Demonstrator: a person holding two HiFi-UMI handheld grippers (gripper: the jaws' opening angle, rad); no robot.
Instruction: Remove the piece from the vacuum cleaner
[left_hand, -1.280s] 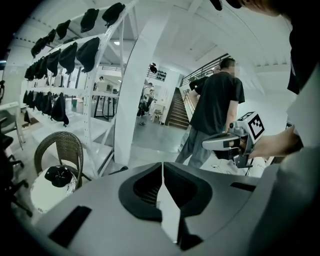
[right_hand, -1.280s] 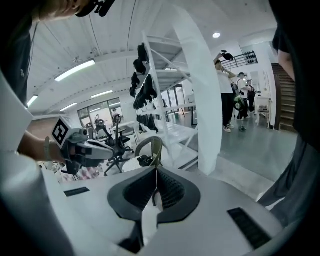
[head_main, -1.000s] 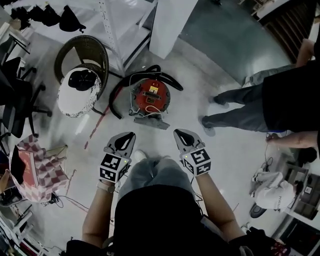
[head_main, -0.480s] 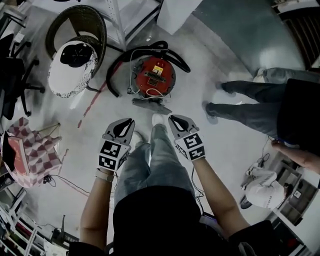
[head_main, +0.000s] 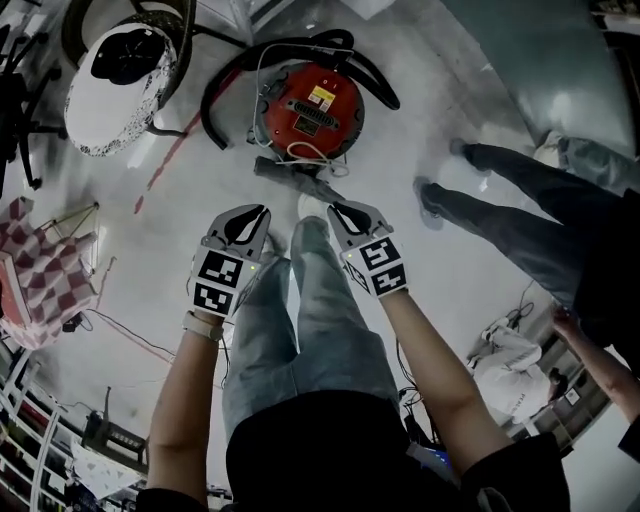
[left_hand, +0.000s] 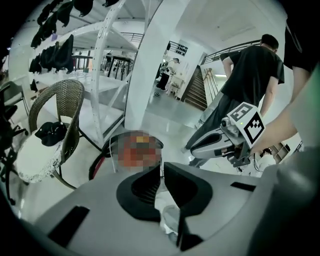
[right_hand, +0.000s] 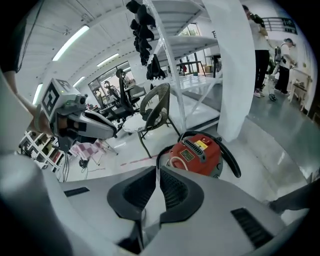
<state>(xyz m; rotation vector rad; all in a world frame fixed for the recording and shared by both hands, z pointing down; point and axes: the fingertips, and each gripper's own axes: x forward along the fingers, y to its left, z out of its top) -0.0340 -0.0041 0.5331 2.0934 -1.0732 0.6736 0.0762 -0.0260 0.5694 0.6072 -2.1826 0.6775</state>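
Observation:
The red round vacuum cleaner (head_main: 312, 108) stands on the floor, ringed by its black hose (head_main: 222, 100). A grey nozzle piece (head_main: 296, 180) lies on the floor against its near side. My left gripper (head_main: 252, 218) and right gripper (head_main: 346, 216) hover side by side above my legs, short of the vacuum cleaner and apart from it. Both are shut with nothing between the jaws. In the right gripper view the vacuum cleaner (right_hand: 196, 152) lies just beyond the right gripper (right_hand: 157, 181). In the left gripper view it (left_hand: 138, 149) is partly hidden behind the left gripper (left_hand: 162, 176).
A wicker chair (head_main: 112, 90) with a white cushion and a black cap stands left of the vacuum cleaner. A person's legs (head_main: 500, 205) stand to the right. A checkered bag (head_main: 38, 280) sits far left. A white pillar (right_hand: 231, 70) and a shelf rack (right_hand: 176, 60) rise behind.
I have stepped forward and the vacuum cleaner now sits higher in the head view. Both grippers stayed shut and side by side, moving along with me.

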